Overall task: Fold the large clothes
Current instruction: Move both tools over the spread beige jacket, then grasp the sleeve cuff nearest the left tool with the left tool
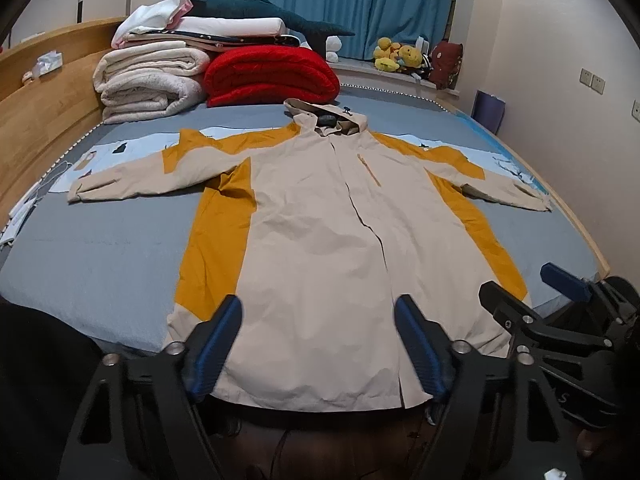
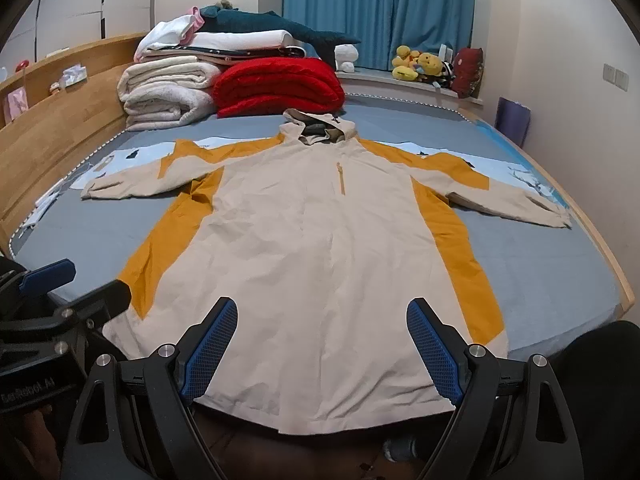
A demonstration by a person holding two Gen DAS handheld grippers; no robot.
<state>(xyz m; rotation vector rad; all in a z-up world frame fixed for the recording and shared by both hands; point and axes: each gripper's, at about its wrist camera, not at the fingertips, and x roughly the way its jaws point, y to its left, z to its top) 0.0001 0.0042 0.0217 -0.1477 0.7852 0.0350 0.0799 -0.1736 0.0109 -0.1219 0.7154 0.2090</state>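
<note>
Both my jaws stand released, nothing between them. My left gripper [image 1: 318, 346] and my right gripper [image 2: 322, 350] hang side by side above the near hem of the hooded jacket [image 1: 320, 216]. It lies spread flat, front up, on the bed [image 1: 100, 248] straight ahead of my jaws, both sleeves stretched outward, hood at the far end. No fold shows yet; I judge the whole folding is left: sleeves in, then body over.
</note>
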